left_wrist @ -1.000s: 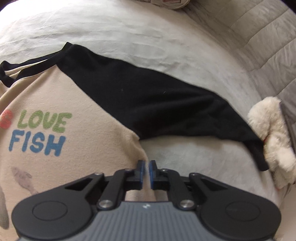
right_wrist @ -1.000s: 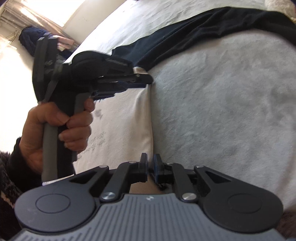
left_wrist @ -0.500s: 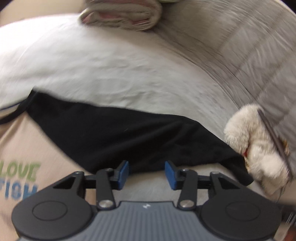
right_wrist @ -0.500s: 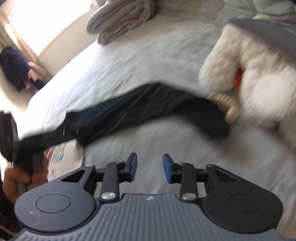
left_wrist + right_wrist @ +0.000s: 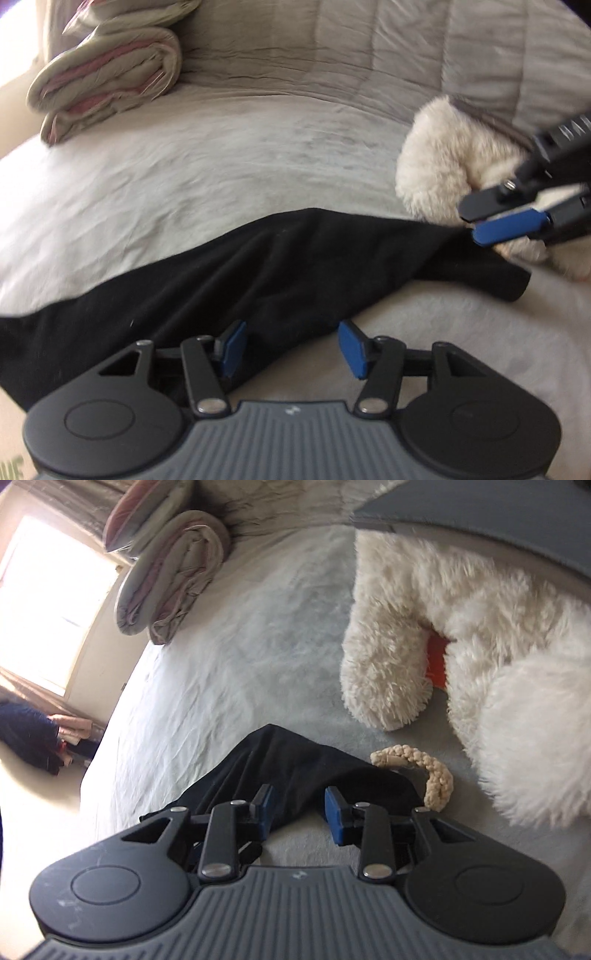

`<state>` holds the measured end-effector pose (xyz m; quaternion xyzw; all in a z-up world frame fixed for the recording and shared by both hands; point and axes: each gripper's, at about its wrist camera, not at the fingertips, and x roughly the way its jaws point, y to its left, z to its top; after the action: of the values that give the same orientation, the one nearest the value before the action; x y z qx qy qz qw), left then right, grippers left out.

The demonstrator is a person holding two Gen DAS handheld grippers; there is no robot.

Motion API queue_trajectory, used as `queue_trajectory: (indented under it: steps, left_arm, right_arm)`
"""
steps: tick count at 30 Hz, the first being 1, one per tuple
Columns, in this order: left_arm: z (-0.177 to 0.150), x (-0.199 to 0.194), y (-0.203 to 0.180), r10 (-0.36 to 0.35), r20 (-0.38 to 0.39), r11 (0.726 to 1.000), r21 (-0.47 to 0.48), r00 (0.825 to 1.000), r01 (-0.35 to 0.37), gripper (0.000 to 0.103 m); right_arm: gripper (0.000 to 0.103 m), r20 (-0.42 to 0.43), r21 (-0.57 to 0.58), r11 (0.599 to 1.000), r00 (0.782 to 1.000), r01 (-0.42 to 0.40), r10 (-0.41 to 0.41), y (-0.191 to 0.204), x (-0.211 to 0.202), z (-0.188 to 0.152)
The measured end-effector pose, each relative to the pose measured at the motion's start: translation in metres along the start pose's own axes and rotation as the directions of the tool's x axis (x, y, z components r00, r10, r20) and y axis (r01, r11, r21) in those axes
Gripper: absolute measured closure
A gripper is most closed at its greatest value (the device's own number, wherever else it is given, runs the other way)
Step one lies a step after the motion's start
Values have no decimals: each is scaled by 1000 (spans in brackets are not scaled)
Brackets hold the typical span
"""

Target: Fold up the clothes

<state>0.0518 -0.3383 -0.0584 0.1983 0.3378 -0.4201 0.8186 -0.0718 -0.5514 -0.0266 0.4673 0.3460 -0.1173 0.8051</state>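
Black sleeve (image 5: 295, 771) between both spread jaws

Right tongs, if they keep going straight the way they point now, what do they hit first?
Most likely the black sleeve, lying right ahead of the open right tongs on the bed. Beyond it sits the white plush toy; depth is hard to judge.

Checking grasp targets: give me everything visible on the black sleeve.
The black sleeve is soft, matte knit fabric, lying flat and lightly wrinkled on the pale bedsheet, tapering rightward to its cuff, which ends beside the white plush toy. The left gripper is open, one pad over the sleeve's lower edge; the right gripper is open at the cuff end. Neither grips it. A braided cord lies against the cuff.
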Motion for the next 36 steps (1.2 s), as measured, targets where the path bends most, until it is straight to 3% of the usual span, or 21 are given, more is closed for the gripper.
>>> queue_trajectory:
  steps: [1,4,6,7,8,9,19,23,27,33,36]
  left_arm:
    - [0,0,-1,4,5,1000,3,1000,-4,49]
    - [2,2,-4,16,21,1000,11,1000,-17,67]
    - [3,2,-6,24,32,1000,17,999,-25,91]
    - [3,3,-7,28,38,999,20,999,-29,93]
    - [4,1,-6,29,49,1000,9,998,-30,94]
    - [6,-2,-3,29,64,1000,-6,998,-29,95]
    - [31,-37,24,45,191,991,-136,981,-19,95]
    - [32,-36,24,2,171,987,-156,985,25,95]
    - [32,-33,23,-47,146,982,-177,988,73,95]
    - [10,-6,4,-122,-25,988,-95,992,119,94]
    - [2,-4,6,-159,-40,981,-119,987,153,91]
  right_arm:
    - [68,-1,15,1000,1000,8,-8,-2,4,2]
    - [68,18,23,998,998,54,-54,-3,12,5]
    - [68,30,27,996,996,79,-80,-4,18,7]
    - [69,35,33,996,996,87,-88,-4,20,8]
    - [82,43,35,995,995,94,-95,-4,22,8]
    - [93,52,29,995,994,98,-100,-3,23,9]
    - [95,198,-149,988,980,35,-5,56,9,41]
    - [95,251,-241,970,966,8,55,76,1,52]
    - [95,245,-280,957,970,76,-6,68,2,46]
    - [95,175,-289,942,977,169,-121,24,4,6]
    - [95,131,-272,942,977,198,-167,-3,8,-16]
